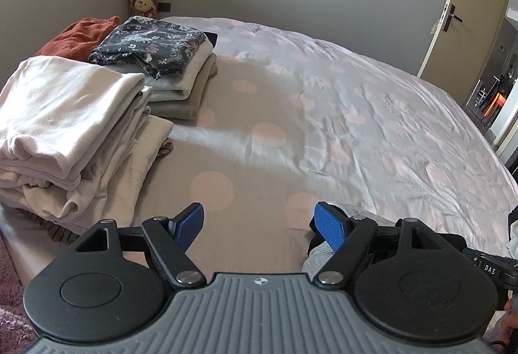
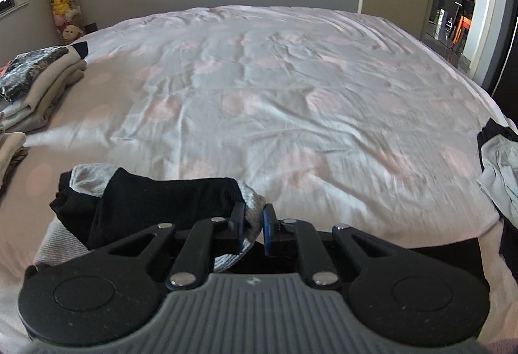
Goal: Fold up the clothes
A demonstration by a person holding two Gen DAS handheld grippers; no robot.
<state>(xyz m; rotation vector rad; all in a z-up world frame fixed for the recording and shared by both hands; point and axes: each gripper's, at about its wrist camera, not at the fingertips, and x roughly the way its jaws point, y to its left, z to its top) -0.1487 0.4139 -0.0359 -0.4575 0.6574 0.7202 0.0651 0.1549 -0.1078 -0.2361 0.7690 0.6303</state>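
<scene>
Blue pads of the left claw [image 1: 259, 226] stand wide apart over the bed [image 1: 323, 114], gripping nothing. Left of it sit a cream stack [image 1: 64, 114] and, farther off, a floral stack [image 1: 152, 46]. Just right of its right pad lies a grey-and-black garment [image 2: 155, 201], whose grey edge the right claw [image 2: 252, 224] pinches. Far right of that claw lies a loose pile [image 2: 498, 166].

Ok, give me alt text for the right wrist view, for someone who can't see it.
The right hand-held gripper is shut on the grey cuff of a black and grey garment lying at the near edge of a bed with a pale pink-dotted sheet. Folded clothes are stacked at the left edge, and loose clothing lies at the right.
</scene>
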